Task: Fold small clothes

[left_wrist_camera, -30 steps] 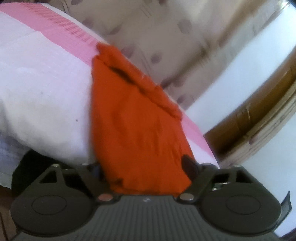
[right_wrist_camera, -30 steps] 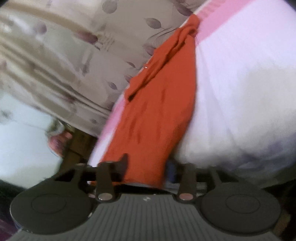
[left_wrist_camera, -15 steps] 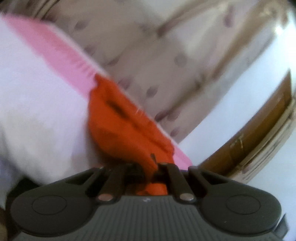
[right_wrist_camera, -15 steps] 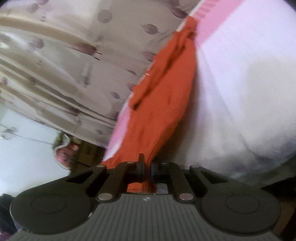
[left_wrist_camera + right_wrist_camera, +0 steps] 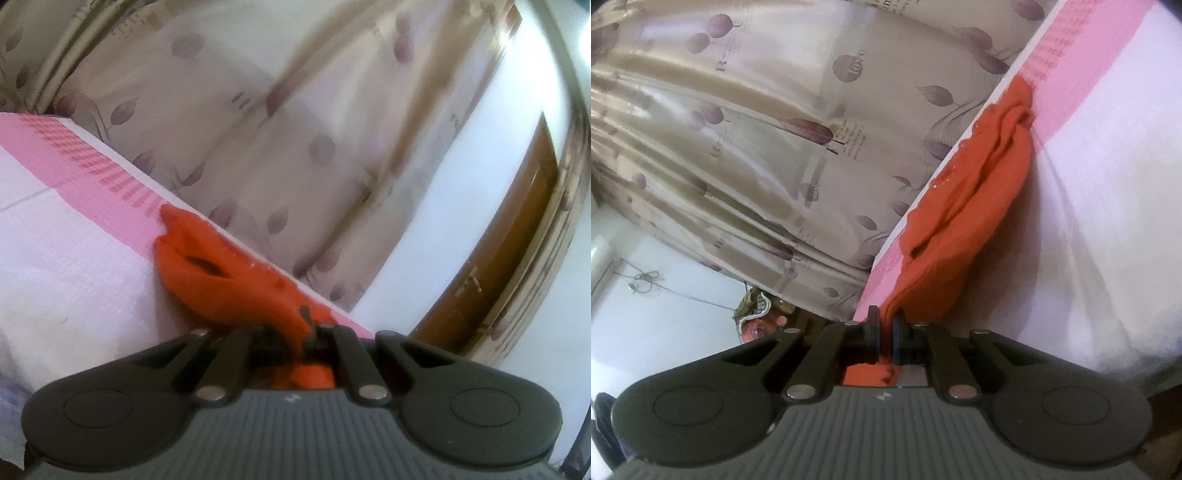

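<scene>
While the left gripper (image 5: 308, 328) sits low at the centre of its view, its jaws are clamped together on one edge of the orange garment (image 5: 221, 273), a little of the cloth bunching behind the fingers near the bottom middle of the frame. From that pinch the garment runs up and to the left across the picture, lying along the pink patterned border of the white bedcover (image 5: 66, 258), its far end a rumpled point near the frame's centre left. In the right wrist view the right gripper (image 5: 884, 332) is likewise closed on the orange garment (image 5: 979, 192), a thin fold caught between the two pads at lower centre, with more orange showing behind them. Here the cloth stretches up and to the right toward the upper right of the frame, following the same pink border, with the white bedcover (image 5: 1108, 221) filling the right side. A leaf-printed curtain (image 5: 757, 129) hangs behind the bed, taking up the upper left.
</scene>
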Demonstrator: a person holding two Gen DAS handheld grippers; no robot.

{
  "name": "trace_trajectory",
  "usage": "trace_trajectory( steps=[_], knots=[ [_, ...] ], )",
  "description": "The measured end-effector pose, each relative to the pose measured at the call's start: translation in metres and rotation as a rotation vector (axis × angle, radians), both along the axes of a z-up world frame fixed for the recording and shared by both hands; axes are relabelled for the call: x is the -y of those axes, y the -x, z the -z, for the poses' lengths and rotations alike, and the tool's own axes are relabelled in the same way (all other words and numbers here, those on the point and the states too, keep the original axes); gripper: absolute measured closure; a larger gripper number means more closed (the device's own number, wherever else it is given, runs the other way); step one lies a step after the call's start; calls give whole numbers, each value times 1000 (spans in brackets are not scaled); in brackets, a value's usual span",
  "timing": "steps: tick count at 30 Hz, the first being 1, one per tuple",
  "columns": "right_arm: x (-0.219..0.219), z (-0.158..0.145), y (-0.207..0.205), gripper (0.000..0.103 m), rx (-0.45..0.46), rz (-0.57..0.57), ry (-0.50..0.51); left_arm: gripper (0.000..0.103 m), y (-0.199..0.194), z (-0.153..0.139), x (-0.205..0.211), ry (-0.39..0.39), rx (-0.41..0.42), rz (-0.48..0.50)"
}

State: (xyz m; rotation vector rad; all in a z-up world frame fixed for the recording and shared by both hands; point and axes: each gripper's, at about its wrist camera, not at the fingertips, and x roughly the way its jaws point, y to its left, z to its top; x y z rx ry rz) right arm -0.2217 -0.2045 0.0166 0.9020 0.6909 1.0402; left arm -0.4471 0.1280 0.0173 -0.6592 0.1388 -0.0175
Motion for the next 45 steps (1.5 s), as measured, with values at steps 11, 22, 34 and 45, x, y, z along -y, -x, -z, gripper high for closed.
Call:
trace_trajectory(
  steps=[11, 22, 34, 45],
  knots=[
    [-2, -15, -31, 91, 5, -2, -48, 98, -32, -23, -8, -38, 21, 15],
    [-10, -59, -95, 91, 108, 38, -70, 98, -103, -62, -27, -79, 50, -30],
    [-52, -84, -227, 91, 129, 118, -96, 98, -230, -74, -63, -99, 38, -112],
    [-91, -44, -329, 89, 52, 216, -30, 90, -339, -32, -107, -102, -116, -144]
  ],
)
